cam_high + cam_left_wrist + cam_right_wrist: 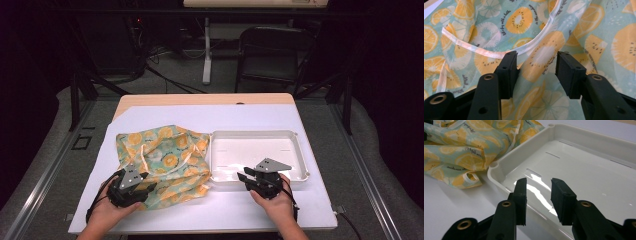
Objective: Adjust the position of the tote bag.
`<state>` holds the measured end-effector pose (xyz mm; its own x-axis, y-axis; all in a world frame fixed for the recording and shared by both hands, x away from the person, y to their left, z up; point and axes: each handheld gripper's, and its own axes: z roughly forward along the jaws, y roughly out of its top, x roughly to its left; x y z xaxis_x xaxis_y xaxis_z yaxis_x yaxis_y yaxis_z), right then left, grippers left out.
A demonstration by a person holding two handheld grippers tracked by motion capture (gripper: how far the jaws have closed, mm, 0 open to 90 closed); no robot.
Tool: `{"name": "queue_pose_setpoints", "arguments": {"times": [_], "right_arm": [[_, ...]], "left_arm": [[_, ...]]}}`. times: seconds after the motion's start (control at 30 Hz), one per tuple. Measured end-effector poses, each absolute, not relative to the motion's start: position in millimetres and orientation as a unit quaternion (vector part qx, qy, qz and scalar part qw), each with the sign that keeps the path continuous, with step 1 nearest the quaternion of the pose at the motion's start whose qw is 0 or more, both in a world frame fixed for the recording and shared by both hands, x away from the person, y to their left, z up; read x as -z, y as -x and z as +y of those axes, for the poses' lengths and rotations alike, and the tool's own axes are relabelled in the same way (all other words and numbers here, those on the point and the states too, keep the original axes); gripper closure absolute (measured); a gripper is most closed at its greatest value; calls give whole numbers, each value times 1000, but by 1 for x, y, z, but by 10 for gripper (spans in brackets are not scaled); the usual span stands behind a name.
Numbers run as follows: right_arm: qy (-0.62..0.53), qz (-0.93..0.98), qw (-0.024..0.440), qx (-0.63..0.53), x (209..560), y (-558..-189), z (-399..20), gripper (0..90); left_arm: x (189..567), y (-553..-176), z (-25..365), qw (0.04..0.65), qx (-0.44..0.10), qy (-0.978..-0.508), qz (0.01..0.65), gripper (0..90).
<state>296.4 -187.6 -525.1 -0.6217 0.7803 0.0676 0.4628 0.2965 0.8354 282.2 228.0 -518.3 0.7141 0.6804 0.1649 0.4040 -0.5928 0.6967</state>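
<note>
High view: a white-covered table (260,117) in a dark room bears a fruit-print cloth bag (165,157) beside a white tray (300,155). The left gripper (142,181) sits on the bag's near edge, the right gripper (245,176) at the tray's near rim.

Left gripper view: jaws apart, a fabric fold between them, pads not pressing.

Right gripper view: jaws parted, empty, over the tray.

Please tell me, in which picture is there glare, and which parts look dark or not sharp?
Right gripper view: bright glare on the white tray floor, near jaws soft. High view: table lit, surroundings very dark. Left gripper view: the fruit-print bag evenly lit, black jaws slightly blurred.
</note>
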Motion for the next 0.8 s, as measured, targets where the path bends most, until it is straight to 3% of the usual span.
{"name": "queue_pose_setpoints", "arguments": {"times": [0.8], "right_arm": [[-398,782,168,-449,527,-297,-188,649]], "left_arm": [[517,-284,233,315,-216,-868,317,771]]}}
